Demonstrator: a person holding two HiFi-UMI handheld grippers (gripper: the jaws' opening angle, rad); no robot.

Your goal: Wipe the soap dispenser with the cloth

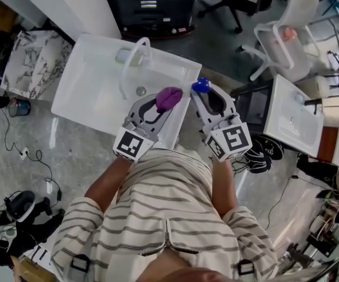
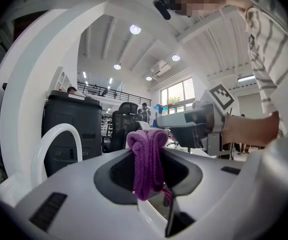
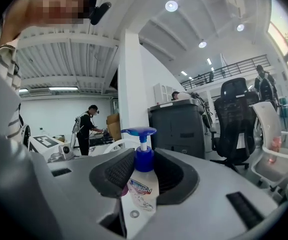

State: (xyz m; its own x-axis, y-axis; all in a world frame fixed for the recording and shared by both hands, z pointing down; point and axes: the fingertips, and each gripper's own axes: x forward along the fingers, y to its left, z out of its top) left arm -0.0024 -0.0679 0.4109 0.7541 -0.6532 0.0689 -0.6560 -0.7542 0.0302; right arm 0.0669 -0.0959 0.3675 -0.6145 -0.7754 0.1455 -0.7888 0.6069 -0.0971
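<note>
1. While the R tool clamps it, the soap dispenser stands upright btwn the two pads, which press on its blue collar and the bottle's shoulder.
2. Bottle: pale body w/ a printed label on the front. How much soap is inside, can't tell.
3. Long axis runs straight up and down. The blue pump head is on top, spout reaching toward the left of the right gripper view.
4. From the head view only the pump head shows, seen from above at the tip of the R tool, over the near right corner of the sink. Whether the base rests on anything, can't tell.
5. Cloth: purple, bunched in folds, clenched in the L tool. A lump stands above the pads and the rest hangs below.
6. In the head view the cloth sits at the L tool tip, just beside the pump head on its left, w/ a small gap. A bit of purple shows by the bottle's left side in the right gripper view; touching or not, can't tell.
7. Sink: white basin w/ a drain in its floor and a white arched faucet toward the far side.
8. Person in a striped shirt holds both tools side by side over the near rim. A second white sink stands off to the right.
</note>
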